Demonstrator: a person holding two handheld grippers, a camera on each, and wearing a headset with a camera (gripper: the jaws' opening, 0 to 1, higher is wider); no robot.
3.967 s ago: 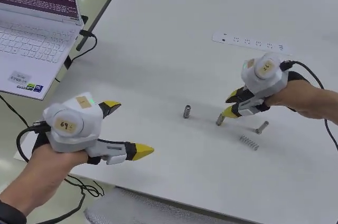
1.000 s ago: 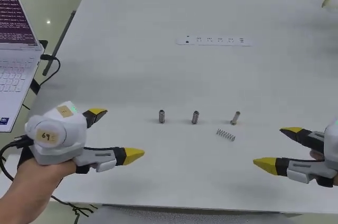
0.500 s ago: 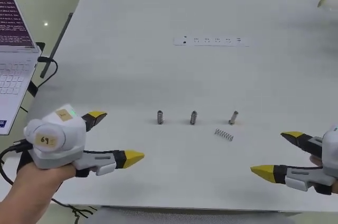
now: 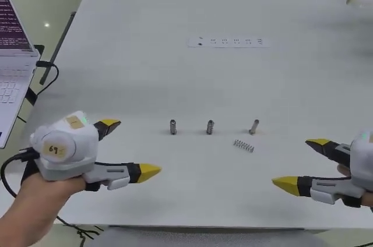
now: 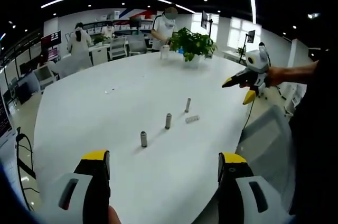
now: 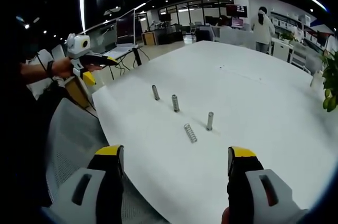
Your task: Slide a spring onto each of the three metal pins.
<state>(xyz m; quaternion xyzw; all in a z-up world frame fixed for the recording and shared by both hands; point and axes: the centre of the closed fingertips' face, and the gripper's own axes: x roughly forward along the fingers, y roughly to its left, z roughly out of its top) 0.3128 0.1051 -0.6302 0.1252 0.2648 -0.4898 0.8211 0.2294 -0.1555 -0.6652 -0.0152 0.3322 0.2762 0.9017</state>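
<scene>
Three metal pins stand in a row on the white table. The left pin [image 4: 173, 126] and the middle pin [image 4: 210, 127] each carry a spring. The right pin [image 4: 254, 126] is bare. A loose spring [image 4: 243, 145] lies flat just in front of it. My left gripper [image 4: 134, 148] hovers open at the near left, well clear of the pins. My right gripper [image 4: 302, 162] hovers open at the near right. In the left gripper view the pins [image 5: 167, 121] stand ahead; in the right gripper view the loose spring [image 6: 189, 132] lies beside the bare pin [image 6: 209, 121].
A white power strip [image 4: 228, 42] lies across the table farther back. A laptop [image 4: 13, 55] sits at the left edge with a cable [image 4: 44, 81] beside it. Office desks, a plant [image 5: 193, 44] and people show in the background.
Four seconds ago my right gripper was at the middle pin with a spring; now it is back at the near right, open. The head camera has shifted; the left gripper has barely moved.
</scene>
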